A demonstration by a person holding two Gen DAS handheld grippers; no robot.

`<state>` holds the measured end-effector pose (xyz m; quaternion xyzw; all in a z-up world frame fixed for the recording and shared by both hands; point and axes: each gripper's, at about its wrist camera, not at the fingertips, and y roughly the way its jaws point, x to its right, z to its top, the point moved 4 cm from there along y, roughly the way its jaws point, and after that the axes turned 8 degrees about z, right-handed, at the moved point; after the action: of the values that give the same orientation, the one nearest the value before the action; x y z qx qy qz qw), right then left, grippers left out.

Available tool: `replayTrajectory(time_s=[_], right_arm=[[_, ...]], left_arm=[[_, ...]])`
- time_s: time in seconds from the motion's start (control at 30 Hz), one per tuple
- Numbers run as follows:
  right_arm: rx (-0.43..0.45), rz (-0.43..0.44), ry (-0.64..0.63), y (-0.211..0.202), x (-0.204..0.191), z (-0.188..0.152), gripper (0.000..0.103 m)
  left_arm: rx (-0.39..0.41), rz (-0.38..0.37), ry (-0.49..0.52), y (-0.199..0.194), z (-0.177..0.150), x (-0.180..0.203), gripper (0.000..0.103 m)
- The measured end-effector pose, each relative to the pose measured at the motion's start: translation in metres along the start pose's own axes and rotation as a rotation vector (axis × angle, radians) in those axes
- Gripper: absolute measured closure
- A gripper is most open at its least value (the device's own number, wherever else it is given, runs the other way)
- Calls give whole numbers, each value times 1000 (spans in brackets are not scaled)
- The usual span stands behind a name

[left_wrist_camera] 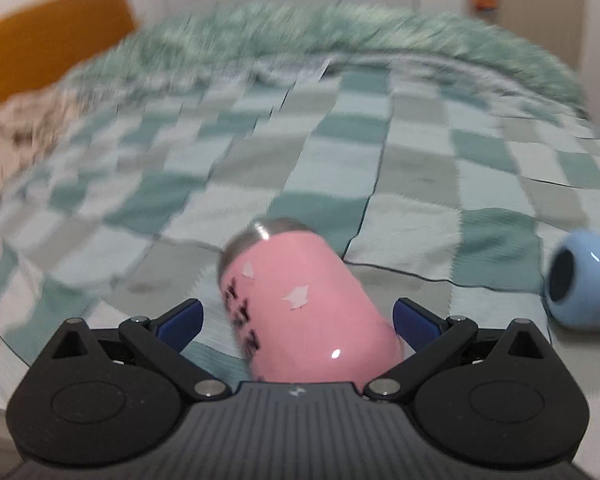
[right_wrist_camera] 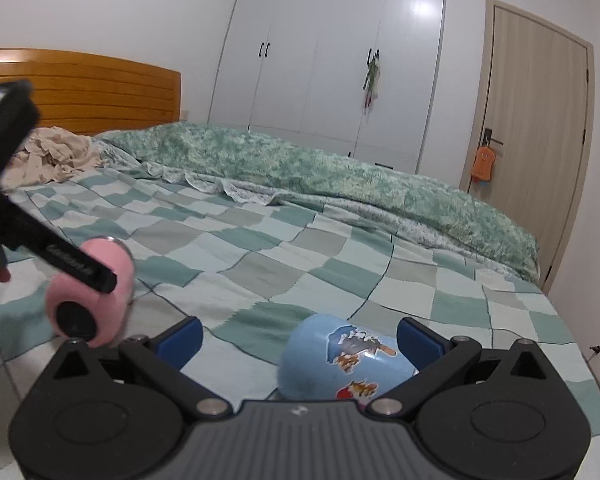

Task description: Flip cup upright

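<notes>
Checkered bedspread (right_wrist_camera: 260, 248) underneath; left hand-held gripper (left_wrist_camera: 296, 320) spread wide around tilted pink cup (left_wrist_camera: 300, 312), right hand-held gripper (right_wrist_camera: 300, 338) likewise agape around toppled blue cartoon cup (right_wrist_camera: 340, 360), gripping neither.

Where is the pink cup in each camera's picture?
Left wrist view: the pink cup is low in the middle, tilted, between the open fingers of the left gripper.
Right wrist view: the pink cup is at the far left, partly hidden by the left gripper's black arm.
Shared landmark: the blue cup on the checkered bedspread, at the right edge of the left view, bottom centre of the right.
</notes>
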<state>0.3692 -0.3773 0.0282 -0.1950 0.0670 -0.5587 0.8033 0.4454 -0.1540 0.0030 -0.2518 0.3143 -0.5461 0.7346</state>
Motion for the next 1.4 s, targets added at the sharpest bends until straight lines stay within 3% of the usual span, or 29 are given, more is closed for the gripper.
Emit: replayTrajectory(time_s=[0.23,0.3,0.67,1.0,1.2,1.4], right_arm=[[-23,47,22,18,2,-7,0],[-26,51,18,18,-2,-9,0],[-16,34,43,-24,-16,-8,0],[-13,30,31,-87,-53,-7,0],[-12,27,42,-125,-71,-15,0],[-27,26,75,-160,-83,-35,0]], left_arm=[[-181,35,-49,41,2,6,1],[-210,10,-98,50,-2,5,8],[-139,-53,-9,4,-22,-5,13],[0,-182,93,-97,-44,-24,13],[55,-258,185,-148,-77,-31,13],[58,-303,263,-169,-127,-30,13]])
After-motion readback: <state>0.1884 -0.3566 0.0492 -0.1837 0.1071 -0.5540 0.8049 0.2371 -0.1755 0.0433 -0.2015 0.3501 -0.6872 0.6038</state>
